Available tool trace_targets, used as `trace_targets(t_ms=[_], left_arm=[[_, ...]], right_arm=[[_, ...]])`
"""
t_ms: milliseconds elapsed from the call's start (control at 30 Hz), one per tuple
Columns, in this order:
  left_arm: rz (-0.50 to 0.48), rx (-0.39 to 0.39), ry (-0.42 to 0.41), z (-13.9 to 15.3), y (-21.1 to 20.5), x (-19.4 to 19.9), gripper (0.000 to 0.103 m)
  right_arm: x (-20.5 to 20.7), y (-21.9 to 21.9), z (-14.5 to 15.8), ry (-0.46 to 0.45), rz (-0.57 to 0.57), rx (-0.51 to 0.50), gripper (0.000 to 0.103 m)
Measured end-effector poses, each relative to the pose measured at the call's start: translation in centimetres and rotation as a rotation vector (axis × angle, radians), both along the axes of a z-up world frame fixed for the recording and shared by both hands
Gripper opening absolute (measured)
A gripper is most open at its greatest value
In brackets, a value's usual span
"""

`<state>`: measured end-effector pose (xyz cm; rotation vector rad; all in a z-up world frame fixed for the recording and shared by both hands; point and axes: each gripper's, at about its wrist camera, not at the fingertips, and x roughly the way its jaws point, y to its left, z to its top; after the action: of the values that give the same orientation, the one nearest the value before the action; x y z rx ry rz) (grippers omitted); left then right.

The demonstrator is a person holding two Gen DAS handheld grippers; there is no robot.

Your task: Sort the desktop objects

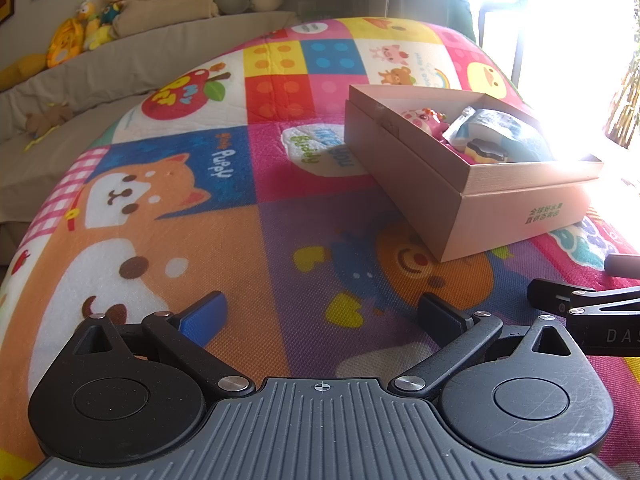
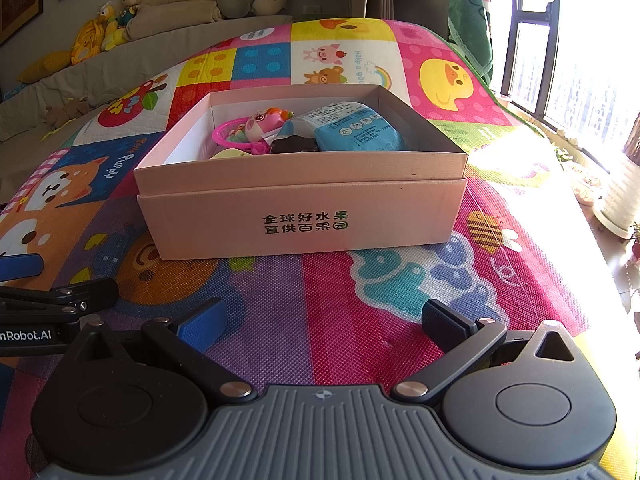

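Observation:
A pink cardboard box (image 2: 304, 208) with green print sits on the colourful play mat (image 2: 360, 320); it also shows at the right of the left wrist view (image 1: 420, 176). Inside lie a pink pig toy (image 2: 264, 124), a blue and white packet (image 2: 352, 128), a dark flower-shaped piece (image 2: 294, 145) and a pale yellow item (image 2: 232, 154). My right gripper (image 2: 324, 320) is open and empty, just in front of the box. My left gripper (image 1: 324, 312) is open and empty, low over the mat, left of the box. Each gripper shows at the edge of the other's view.
A beige sofa (image 1: 120, 64) with plush toys (image 1: 88, 20) and cushions runs along the far left. A bright window (image 2: 560, 40) and a white pot (image 2: 620, 200) are on the right. A green cloth (image 2: 472, 20) hangs by the window.

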<state>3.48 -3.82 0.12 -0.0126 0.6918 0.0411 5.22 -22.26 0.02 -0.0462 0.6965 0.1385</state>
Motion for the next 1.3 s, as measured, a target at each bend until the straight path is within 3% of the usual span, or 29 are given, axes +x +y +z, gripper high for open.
trace_targets(t_ms=[967, 1300], left_arm=[[0.000, -0.002, -0.001, 0.01, 0.06, -0.06, 0.103], [-0.026, -0.013, 0.037, 0.27, 0.25, -0.13, 0.103]], right_arm=[[0.04, 0.00, 0.01, 0.000, 0.000, 0.000, 0.103], [0.02, -0.01, 0.01, 0.000, 0.000, 0.000, 0.103]])
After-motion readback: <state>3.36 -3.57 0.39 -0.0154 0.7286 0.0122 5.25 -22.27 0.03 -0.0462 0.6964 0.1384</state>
